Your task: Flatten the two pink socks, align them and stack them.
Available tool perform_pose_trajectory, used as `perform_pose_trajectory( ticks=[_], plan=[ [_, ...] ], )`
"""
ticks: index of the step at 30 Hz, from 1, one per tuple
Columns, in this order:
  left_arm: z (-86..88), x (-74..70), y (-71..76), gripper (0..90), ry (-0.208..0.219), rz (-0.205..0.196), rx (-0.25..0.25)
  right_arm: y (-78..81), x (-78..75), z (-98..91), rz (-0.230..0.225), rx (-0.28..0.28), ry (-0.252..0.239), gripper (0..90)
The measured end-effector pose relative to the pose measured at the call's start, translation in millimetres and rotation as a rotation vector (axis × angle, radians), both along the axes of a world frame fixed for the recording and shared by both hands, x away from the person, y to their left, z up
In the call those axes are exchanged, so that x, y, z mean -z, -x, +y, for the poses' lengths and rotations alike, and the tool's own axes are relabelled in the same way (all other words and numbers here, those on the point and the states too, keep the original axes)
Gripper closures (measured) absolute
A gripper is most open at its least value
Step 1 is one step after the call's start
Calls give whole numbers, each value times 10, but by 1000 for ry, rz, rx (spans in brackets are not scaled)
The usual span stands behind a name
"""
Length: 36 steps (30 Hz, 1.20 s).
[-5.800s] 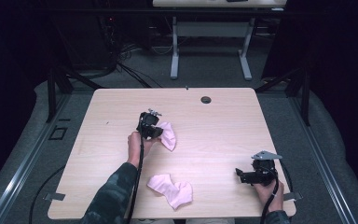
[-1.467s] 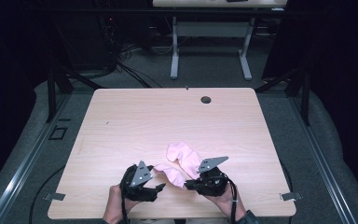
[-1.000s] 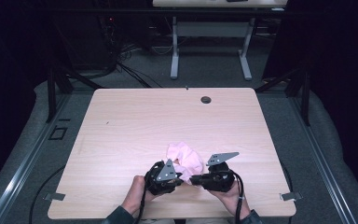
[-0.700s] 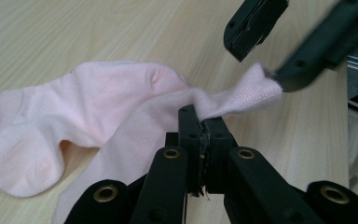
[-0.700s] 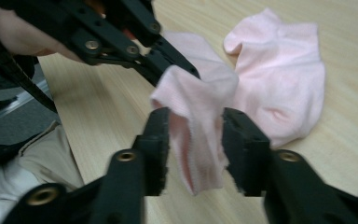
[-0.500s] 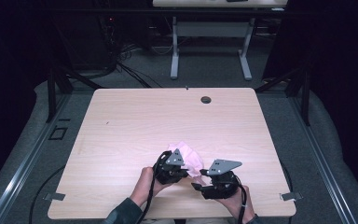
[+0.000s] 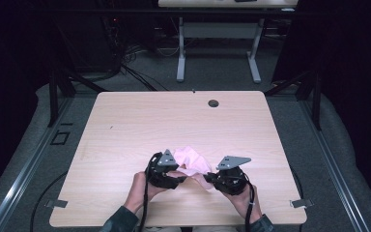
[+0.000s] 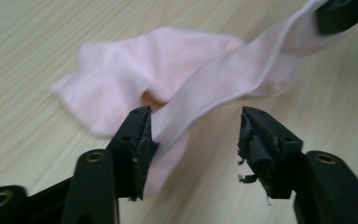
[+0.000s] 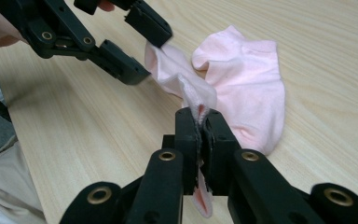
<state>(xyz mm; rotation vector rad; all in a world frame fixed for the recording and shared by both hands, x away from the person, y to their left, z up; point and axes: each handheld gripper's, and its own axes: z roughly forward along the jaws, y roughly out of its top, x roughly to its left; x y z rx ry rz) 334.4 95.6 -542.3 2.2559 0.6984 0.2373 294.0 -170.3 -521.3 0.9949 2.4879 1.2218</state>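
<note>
**Pink socks held between two grippers near the table's front edge**

Two pale pink ankle socks sit on the light wood table (image 7: 125, 125), close to the person's side and a little right of centre. One sock (image 9: 247, 79) lies flat on the tabletop, soft and slightly rumpled, with a rounded toe and a folded opening. The other sock (image 8: 242, 74) is lifted and drawn into a long, taut band that crosses over the flat one; its fabric looks thin and smooth, with a seam running along the stretched edge.

The right gripper (image 9: 199, 122) has its jaws pressed together on one end of the stretched sock, and a small tab of pink cloth hangs out below the jaws in the right gripper view. The left gripper (image 8: 193, 135) stands with its jaws wide apart; the sock's other end runs down beside the inner face of one jaw, and whether it touches that jaw cannot be told. The pad on its other jaw is frayed, with ragged bits hanging off.

From the high view, both hands come in from the bottom edge, the left hand (image 7: 142, 186) and the right hand (image 7: 244, 200) each wrapped around a gripper, with the pink cloth bunched between the two tools. A dark round grommet (image 7: 213, 103) sits near the table's far edge, well apart from the socks.
</note>
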Motion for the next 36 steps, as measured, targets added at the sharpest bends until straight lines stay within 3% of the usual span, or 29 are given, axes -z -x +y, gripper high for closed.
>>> perform_pose_trajectory(
  ticks=[5, 9, 10, 12, 14, 15, 17, 22, 25, 27, 28, 29, 31, 34, 35, 36],
  plan=[
    [168, 138, -90, 405, 34, 42, -56, -23, 11, -56, 17, 16, -13, 857],
    [166, 175, -130, 462, 43, 39, -61, -34, 29, -70, 24, 24, -17, 857],
    [136, 200, -155, 553, 41, 22, -62, -40, 37, -82, 28, 24, -21, 857],
    [107, 227, -189, 630, 27, 12, -68, -42, 45, -89, 30, 25, -24, 857],
    [98, 236, -203, 731, 27, 14, -67, -44, 49, -94, 34, 25, -23, 857],
    [89, 248, -215, 731, 27, 13, -70, -47, 50, -103, 36, 21, -16, 857],
    [84, 258, -220, 854, 46, 22, -76, -43, 55, -116, 37, 28, -20, 857],
    [134, 184, -113, 881, 45, 39, -82, 2, 42, -184, 35, 35, -38, 856],
    [204, 92, 34, 881, 50, 73, -86, 103, 6, -257, 62, 27, -73, 855],
    [280, 7, 225, 880, 74, 176, -86, 186, -19, -288, 97, 17, -101, 855],
    [280, 7, 225, 880, 74, 176, -86, 186, -19, -288, 97, 17, -101, 855],
    [306, -14, 293, 880, 81, 211, -81, 281, -54, -313, 136, -5, -124, 855],
    [332, -35, 416, 880, 80, 260, -71, 322, -69, -317, 158, -15, -138, 854],
    [325, 39, 482, 876, 45, 309, -75, 341, -29, -312, 232, -18, -132, 851],
    [321, 80, 471, 867, 42, 313, -84, 278, 82, -284, 251, 2, -87, 839],
    [315, 117, 451, 867, 38, 314, -88, 278, 82, -284, 251, 2, -87, 839]
  ],
)
